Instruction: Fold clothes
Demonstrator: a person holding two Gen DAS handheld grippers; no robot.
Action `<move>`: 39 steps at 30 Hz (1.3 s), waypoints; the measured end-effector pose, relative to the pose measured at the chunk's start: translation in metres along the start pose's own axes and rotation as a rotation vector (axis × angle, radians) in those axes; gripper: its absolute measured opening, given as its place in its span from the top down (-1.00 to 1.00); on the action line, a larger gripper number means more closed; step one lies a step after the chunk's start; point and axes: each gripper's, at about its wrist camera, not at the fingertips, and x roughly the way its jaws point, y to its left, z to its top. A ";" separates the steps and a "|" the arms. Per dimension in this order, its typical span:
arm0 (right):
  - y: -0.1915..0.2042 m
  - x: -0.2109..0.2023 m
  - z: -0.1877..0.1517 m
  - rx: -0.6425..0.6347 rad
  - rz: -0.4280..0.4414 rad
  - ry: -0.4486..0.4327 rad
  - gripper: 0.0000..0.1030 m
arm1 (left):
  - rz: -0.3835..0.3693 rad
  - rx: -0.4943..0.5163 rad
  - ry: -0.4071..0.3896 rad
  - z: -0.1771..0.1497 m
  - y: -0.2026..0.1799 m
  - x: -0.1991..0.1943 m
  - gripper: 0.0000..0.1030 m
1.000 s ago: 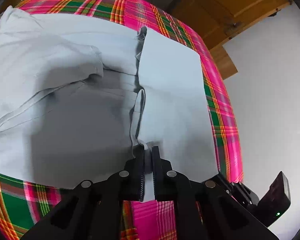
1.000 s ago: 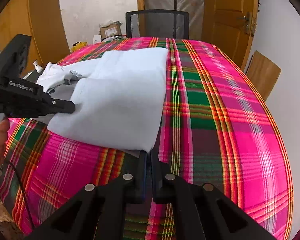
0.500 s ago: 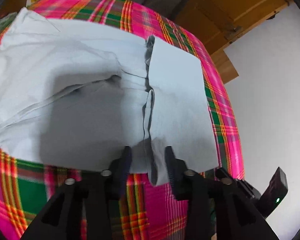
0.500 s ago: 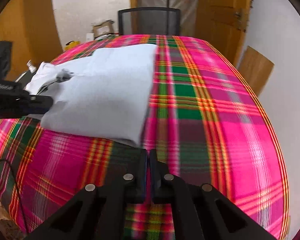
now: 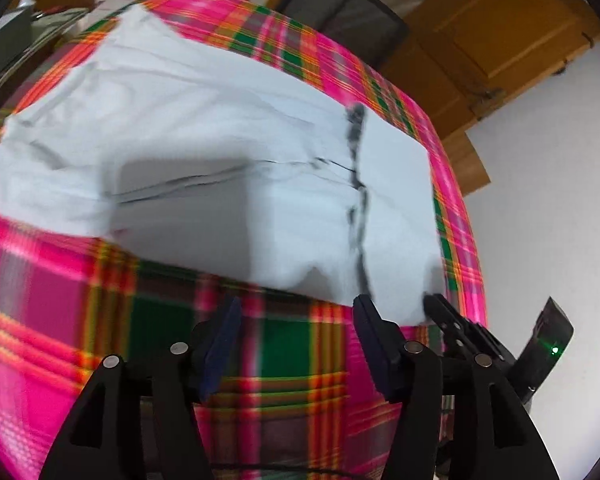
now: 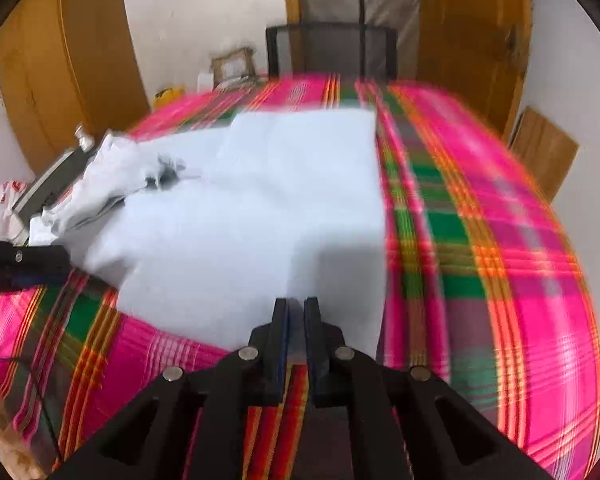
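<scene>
Pale blue-white cloth, a garment [image 5: 228,168], lies spread over most of the table [image 5: 52,300], which wears a pink/green/orange plaid cover. In the left wrist view it fills the centre and upper left of the frame; a dark seam or fold line runs top to bottom right of centre, w/ a flat rectangular flap to the right of it. Wrinkles and a grey shadow patch sit mid-frame. The near hem lies just above the left gripper [image 5: 296,332] at bottom centre: jaws wide apart, nothing between them, plaid showing in the gap. The right-hand jaw tip is at or just under the hem edge; can't tell if it touches.

Right wrist view: same garment [image 6: 260,208] in the centre-left of the frame, straight right edge along a plaid stripe, bunched, rumpled part at left centre. The right gripper [image 6: 296,316] sits bottom centre, jaws nearly together w/ a thin slit left, tips over the near hem; whether cloth is pinched in the slit can't be told. The other gripper's black body pokes in at the left edge, next to the garment's near-left corner.

Background: black mesh chair [image 6: 332,50] at top centre behind the table, wooden door [image 6: 472,40] upper right, cardboard box [image 6: 232,66] upper centre-left. Both views are motion-blurred on the plaid.
</scene>
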 end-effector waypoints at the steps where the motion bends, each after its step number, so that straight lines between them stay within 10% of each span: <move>1: 0.000 -0.001 0.001 -0.005 -0.007 0.007 0.82 | 0.000 0.001 -0.002 -0.001 0.001 -0.001 -0.19; 39: 0.061 0.074 0.077 0.000 0.089 0.044 0.62 | 0.016 -0.053 -0.065 0.007 0.058 -0.030 -0.30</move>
